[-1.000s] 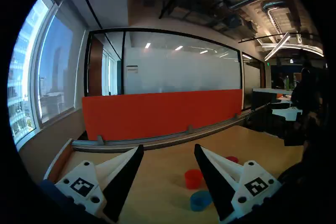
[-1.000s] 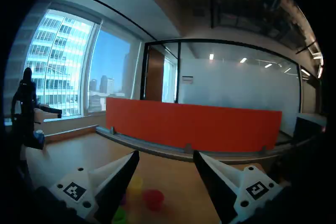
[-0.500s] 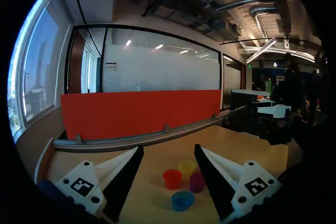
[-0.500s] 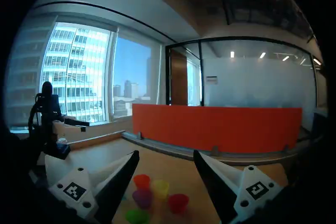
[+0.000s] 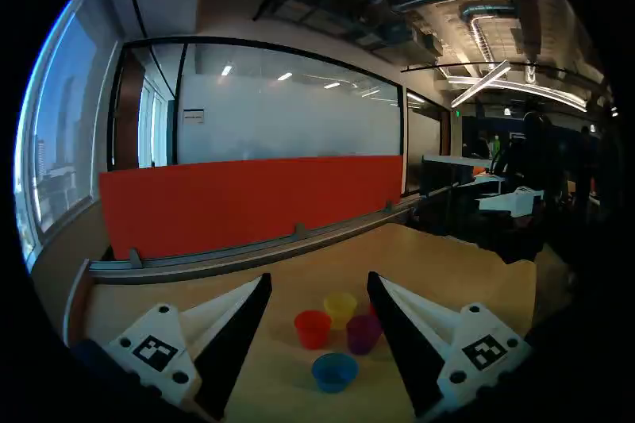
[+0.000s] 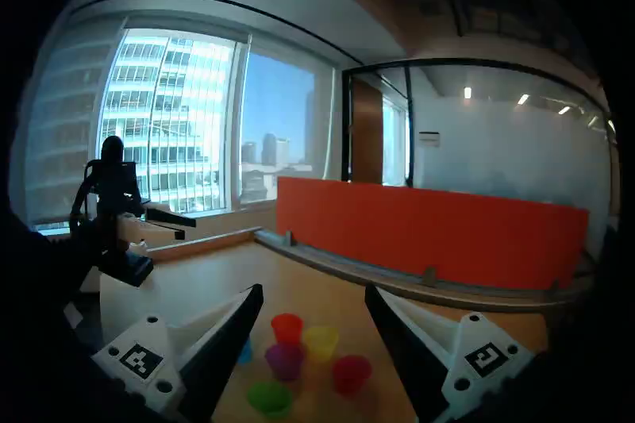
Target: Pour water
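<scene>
Aloft: left gripper [image 5: 318, 275], right gripper [image 6: 313, 287] above cups [image 5: 312, 329] (fingers [image 5: 230, 344] wide apart).

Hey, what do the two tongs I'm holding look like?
Both match: the left tongs and right tongs each have two white wedge-shaped fingers with black inner faces, tapering to points. Every finger base carries a square black-and-white marker.

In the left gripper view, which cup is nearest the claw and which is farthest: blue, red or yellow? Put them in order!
1. Blue cup, lowest, right in front of the left claw: nearest.
2. Red cup, behind it, a bit left.
3. Yellow cup, at the back, near the middle: farthest.
</scene>
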`<act>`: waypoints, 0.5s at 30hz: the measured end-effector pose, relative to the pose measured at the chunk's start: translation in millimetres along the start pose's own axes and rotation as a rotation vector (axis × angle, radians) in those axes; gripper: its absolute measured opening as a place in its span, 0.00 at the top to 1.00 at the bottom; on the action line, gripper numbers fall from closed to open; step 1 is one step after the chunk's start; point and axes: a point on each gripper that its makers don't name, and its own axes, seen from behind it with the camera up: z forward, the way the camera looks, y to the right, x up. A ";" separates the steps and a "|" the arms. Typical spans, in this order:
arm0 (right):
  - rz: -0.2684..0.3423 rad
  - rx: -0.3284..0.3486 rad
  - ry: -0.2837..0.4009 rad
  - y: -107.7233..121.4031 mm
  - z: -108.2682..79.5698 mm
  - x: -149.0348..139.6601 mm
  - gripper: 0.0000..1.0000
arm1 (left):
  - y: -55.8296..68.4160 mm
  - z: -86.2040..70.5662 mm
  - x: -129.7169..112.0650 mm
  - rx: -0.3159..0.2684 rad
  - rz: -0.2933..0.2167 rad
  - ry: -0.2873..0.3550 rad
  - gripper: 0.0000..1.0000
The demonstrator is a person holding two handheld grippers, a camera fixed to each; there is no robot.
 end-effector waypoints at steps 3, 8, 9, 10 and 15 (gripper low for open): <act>-0.008 0.028 -0.016 -5.9 -0.9 -2.6 0.01 | 1.9 2.7 -2.8 -0.014 0.004 -0.013 0.11; -0.027 0.069 -0.042 -15.0 -3.2 -5.0 0.01 | 5.3 4.6 -4.2 -0.031 0.018 -0.027 0.11; -0.031 0.074 -0.048 -16.3 -3.4 -6.4 0.01 | 5.9 4.9 -4.5 -0.035 0.021 -0.029 0.11; -0.036 0.078 -0.055 -17.4 -3.6 -8.9 0.01 | 6.5 5.1 -5.0 -0.037 0.023 -0.031 0.11; -0.060 0.096 -0.091 -23.1 -3.5 -22.4 0.01 | 9.2 7.3 -12.2 -0.049 0.031 -0.044 0.11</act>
